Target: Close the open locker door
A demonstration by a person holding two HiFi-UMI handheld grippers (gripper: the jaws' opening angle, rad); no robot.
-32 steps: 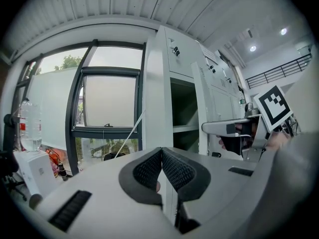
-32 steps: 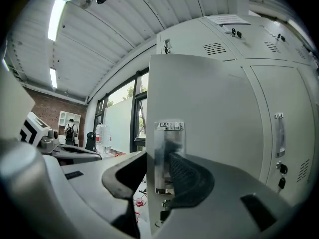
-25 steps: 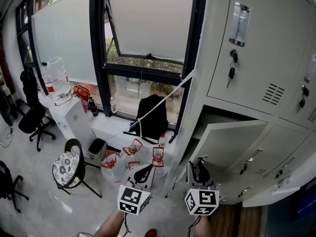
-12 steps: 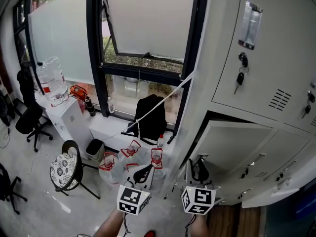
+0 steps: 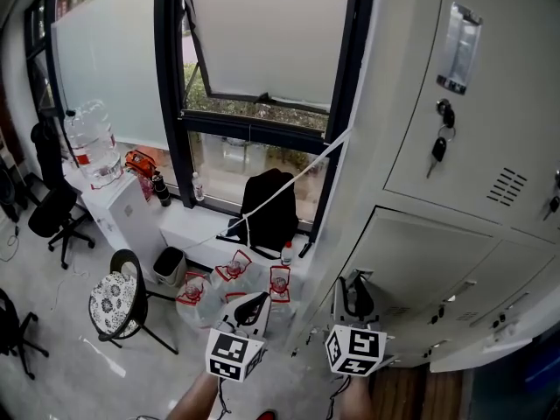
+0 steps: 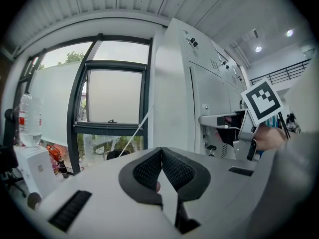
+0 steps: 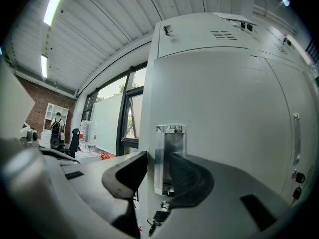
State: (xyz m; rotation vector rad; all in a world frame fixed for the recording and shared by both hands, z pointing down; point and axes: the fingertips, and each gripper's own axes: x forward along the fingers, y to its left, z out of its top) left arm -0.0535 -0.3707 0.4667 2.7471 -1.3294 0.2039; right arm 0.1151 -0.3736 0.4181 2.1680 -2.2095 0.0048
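Locker door [image 5: 420, 256] almost shut (keys [image 5: 437, 151] above), right tongs [image 5: 353, 289] beside

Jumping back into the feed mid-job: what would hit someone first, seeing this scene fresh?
The bank of white lockers on the right dominates, with the right tongs straddling the metal handle of a slightly ajar locker door. Left of it, a black backpack sits on the sill below a tilted-open window.
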